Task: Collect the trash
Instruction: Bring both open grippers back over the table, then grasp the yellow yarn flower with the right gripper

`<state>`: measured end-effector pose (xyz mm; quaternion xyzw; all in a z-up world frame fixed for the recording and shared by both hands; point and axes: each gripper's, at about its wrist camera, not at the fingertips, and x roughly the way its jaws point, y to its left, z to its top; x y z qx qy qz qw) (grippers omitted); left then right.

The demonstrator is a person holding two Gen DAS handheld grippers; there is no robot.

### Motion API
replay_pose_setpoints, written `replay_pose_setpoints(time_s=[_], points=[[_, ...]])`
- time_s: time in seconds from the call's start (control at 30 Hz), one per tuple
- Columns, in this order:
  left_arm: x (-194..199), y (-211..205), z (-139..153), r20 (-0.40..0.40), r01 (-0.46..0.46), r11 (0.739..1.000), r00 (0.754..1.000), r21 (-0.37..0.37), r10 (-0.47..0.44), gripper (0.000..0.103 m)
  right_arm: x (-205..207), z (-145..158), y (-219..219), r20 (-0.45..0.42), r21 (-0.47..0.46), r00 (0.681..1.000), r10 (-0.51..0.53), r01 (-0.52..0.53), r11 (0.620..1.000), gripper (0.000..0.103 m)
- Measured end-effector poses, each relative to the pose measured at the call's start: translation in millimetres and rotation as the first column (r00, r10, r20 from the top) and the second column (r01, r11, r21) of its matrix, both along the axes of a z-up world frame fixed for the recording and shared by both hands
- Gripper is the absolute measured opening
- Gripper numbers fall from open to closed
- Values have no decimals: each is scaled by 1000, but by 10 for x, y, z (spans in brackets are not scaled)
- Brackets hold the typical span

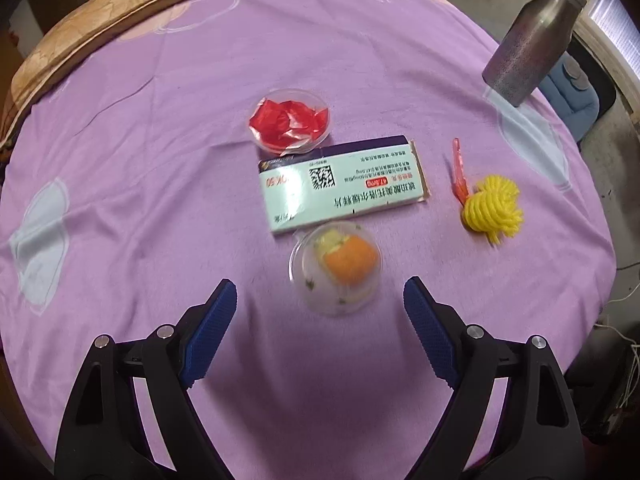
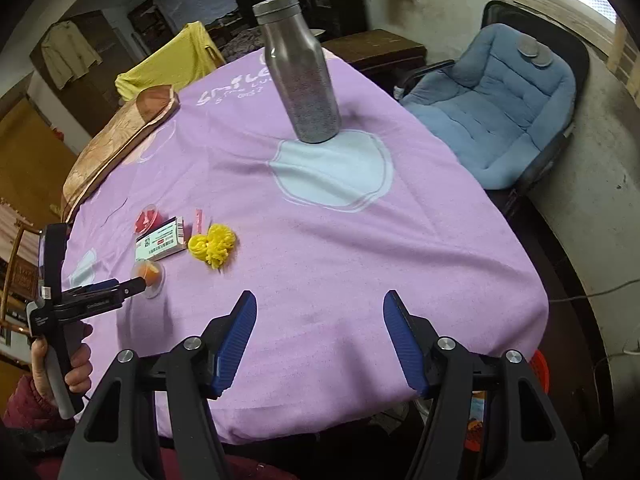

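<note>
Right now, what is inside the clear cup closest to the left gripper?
The clear cup holds an orange piece of peel and pale yellowish scraps. Small dark bits sit lower down. The picture is blurred, and what lies under the peel is hidden.

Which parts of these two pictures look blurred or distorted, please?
Left wrist view: the clear plastic cup with orange peel is smeared by motion blur, while the white medicine box stays readable. Right wrist view: mostly sharp, but fisheye distortion bends the purple tablecloth's edges and tilts the grey metal bottle.
</note>
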<state>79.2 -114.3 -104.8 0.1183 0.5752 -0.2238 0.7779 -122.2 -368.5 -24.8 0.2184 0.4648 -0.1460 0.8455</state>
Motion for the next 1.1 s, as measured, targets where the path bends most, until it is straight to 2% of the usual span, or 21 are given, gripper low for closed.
replay_pose_setpoints(time_s=[0.13, 0.27, 0.4, 0.5, 0.6, 0.73, 0.93, 1.0, 1.1], points=[[105, -8, -141, 4, -10, 999, 1000, 41, 9, 83, -10, 60, -17, 9, -18, 1000, -24, 24, 1000, 66], [160, 161, -178, -13, -57, 998, 998, 35, 58, 86, 98, 46, 9, 9, -7, 1000, 3, -3, 1000, 66], [131, 514, -170, 7, -127, 990, 992, 68, 127, 87, 448, -18, 191, 4, 24, 994, 109, -109, 994, 66], [87, 874, -188, 16, -207, 972, 978, 107, 207, 87, 712, -56, 375, 0, 35, 981, 192, -192, 981, 66], [-9, 1252, -198, 13, -287, 949, 958, 127, 288, 87, 1020, -96, 604, -4, 54, 959, 283, -282, 958, 66], [-184, 1638, -159, 23, -377, 917, 926, 129, 378, 87, 1363, -73, 991, 11, 61, 914, 405, -405, 912, 66], [-273, 1750, -158, 17, -410, 906, 911, 108, 411, 87, 1618, -10, 1365, 15, 37, 855, 518, -518, 855, 67], [-258, 1697, -157, 16, -405, 910, 914, 90, 405, 87, 1624, 4, 1372, 15, 30, 851, 525, -526, 850, 68], [-253, 1601, -174, 19, -381, 922, 924, 68, 381, 87, 1621, -17, 1292, 8, 36, 866, 500, -500, 866, 68]])
